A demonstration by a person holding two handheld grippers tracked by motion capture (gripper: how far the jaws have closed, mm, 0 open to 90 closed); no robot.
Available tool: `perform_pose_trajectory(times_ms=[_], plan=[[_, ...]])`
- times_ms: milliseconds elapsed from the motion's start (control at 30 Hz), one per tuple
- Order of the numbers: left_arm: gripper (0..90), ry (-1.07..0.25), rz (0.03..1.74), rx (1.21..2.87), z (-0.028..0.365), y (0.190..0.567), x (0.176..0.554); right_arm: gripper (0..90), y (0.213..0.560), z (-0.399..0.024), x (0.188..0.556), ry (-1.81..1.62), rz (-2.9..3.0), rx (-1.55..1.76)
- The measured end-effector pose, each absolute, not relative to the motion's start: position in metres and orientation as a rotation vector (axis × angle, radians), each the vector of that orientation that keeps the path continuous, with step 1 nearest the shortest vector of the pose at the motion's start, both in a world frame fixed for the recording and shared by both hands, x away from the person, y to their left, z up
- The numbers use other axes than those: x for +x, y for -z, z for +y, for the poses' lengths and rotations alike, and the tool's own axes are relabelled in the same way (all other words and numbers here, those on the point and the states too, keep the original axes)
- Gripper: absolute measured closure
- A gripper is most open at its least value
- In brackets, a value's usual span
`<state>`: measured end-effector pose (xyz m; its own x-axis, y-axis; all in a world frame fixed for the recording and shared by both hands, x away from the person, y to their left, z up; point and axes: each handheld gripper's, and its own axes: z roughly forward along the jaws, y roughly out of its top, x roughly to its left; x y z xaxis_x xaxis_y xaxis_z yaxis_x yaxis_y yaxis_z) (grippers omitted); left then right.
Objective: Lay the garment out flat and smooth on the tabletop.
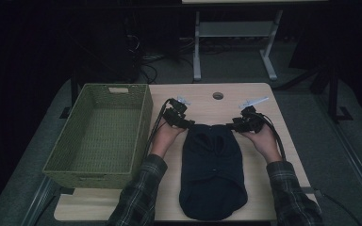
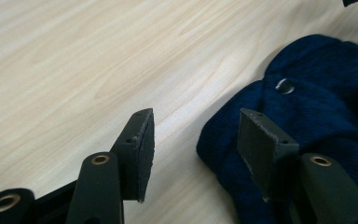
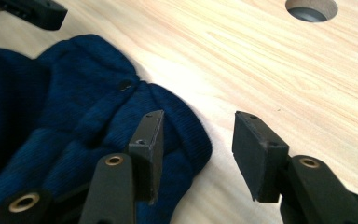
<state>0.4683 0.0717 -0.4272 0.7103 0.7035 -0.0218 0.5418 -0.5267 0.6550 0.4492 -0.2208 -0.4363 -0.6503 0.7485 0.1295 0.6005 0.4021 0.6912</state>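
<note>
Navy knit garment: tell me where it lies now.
In the high view the navy knit garment lies flat on the table's near middle, right of the green woven basket.

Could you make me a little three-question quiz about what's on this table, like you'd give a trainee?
1. True or false: the dark blue garment lies inside the green woven basket.
2. Which way do the jaws of the left gripper and the right gripper stand: A) clamped on the cloth, B) apart, with nothing pinched?
3. What round feature is cut into the wooden table beyond the garment?

Key
1. False: it lies flat on the table, beside the basket.
2. B: both pairs stand apart at the garment's far corners.
3. A round hole near the far edge.
</note>
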Motion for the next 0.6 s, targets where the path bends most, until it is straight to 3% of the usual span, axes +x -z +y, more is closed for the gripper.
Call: perform_pose_trajectory(times_ms=[433, 600], plan=[[47.0, -0.238, 0.953, 2.312, 0.069, 0.456, 0.471, 55.3, 0.461, -0.212, 0.459, -1.019, 2.509, 1.237], [52.6, -0.202, 0.934, 2.309, 0.07, 0.459, 0.47, 60.6, 0.465, -0.207, 0.457, -1.005, 2.521, 1.212]])
